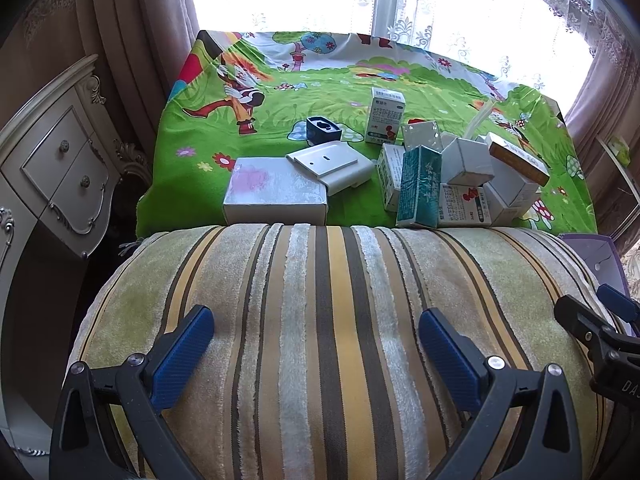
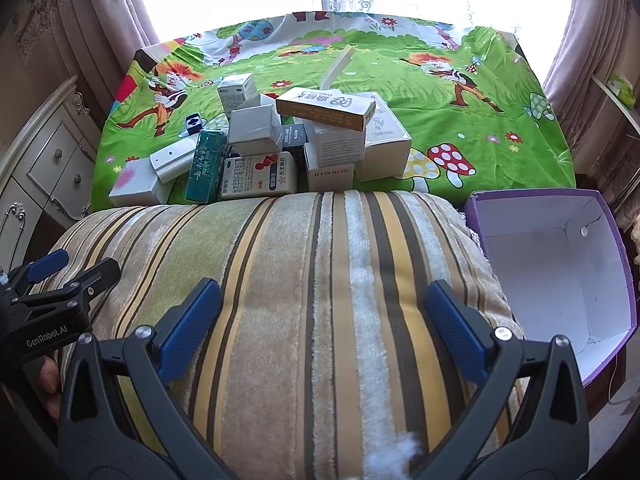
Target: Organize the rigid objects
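A heap of small cardboard boxes (image 2: pixel 296 140) lies on the green cartoon cloth (image 2: pixel 460 92); it shows on the right in the left wrist view as the heap (image 1: pixel 452 176). An orange-and-white box (image 2: pixel 326 109) tops it, a teal box (image 2: pixel 205 171) leans at the front. A flat white box (image 1: pixel 276 196) and a white plastic device (image 1: pixel 332 164) lie to the left. My left gripper (image 1: pixel 316 344) and right gripper (image 2: pixel 322 316) both hover open over the striped cushion (image 2: pixel 304 280), short of the heap, holding nothing.
A purple-rimmed carton (image 2: pixel 560 268) with a white inside stands open at the right of the cushion. A cream carved drawer cabinet (image 1: pixel 56 176) is on the left. Curtains (image 1: pixel 132 20) and a bright window are behind the table.
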Action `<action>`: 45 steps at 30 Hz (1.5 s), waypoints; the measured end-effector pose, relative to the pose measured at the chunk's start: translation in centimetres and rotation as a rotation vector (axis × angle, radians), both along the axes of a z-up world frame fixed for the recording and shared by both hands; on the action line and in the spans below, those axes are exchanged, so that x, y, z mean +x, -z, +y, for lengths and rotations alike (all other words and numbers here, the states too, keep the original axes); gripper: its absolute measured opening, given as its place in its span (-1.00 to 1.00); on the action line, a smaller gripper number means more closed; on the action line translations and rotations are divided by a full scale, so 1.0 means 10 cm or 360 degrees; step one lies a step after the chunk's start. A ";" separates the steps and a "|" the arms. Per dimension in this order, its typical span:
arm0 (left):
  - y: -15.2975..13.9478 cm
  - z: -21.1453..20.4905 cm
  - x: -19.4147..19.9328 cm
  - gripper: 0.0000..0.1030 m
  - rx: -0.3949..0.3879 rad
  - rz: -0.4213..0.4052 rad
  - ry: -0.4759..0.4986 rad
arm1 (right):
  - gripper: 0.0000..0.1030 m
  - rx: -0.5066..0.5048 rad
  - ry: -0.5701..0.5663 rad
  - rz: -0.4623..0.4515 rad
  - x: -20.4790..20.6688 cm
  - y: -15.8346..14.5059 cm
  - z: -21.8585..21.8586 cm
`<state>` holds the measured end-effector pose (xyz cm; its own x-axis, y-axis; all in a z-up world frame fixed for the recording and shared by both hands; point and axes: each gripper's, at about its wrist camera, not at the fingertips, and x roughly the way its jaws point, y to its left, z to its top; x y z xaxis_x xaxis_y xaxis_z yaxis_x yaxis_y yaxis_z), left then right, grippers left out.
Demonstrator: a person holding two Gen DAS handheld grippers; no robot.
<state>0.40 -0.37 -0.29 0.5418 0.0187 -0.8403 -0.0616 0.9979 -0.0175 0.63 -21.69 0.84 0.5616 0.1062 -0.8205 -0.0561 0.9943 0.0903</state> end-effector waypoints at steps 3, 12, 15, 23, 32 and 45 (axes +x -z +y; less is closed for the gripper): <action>0.00 0.00 0.01 1.00 0.0001 0.0006 0.0000 | 1.00 0.0009 0.0002 -0.0018 -0.02 0.00 -0.01; 0.01 0.02 0.02 1.00 -0.0009 0.0011 -0.0004 | 1.00 -0.0003 0.0000 -0.0027 -0.01 0.01 0.01; 0.00 0.02 0.01 1.00 -0.0011 0.0005 -0.0008 | 1.00 -0.0008 -0.0001 -0.0026 0.00 0.01 0.02; -0.01 0.01 -0.02 1.00 -0.0002 -0.0020 -0.0009 | 1.00 0.0042 -0.0016 -0.0004 0.01 0.01 -0.04; -0.02 0.01 -0.03 1.00 -0.0015 -0.0027 0.0006 | 1.00 0.0065 -0.0096 0.0075 0.03 -0.01 -0.06; -0.03 0.02 -0.03 1.00 -0.0020 -0.0027 0.0006 | 1.00 0.0104 -0.0153 0.0067 0.04 -0.04 -0.09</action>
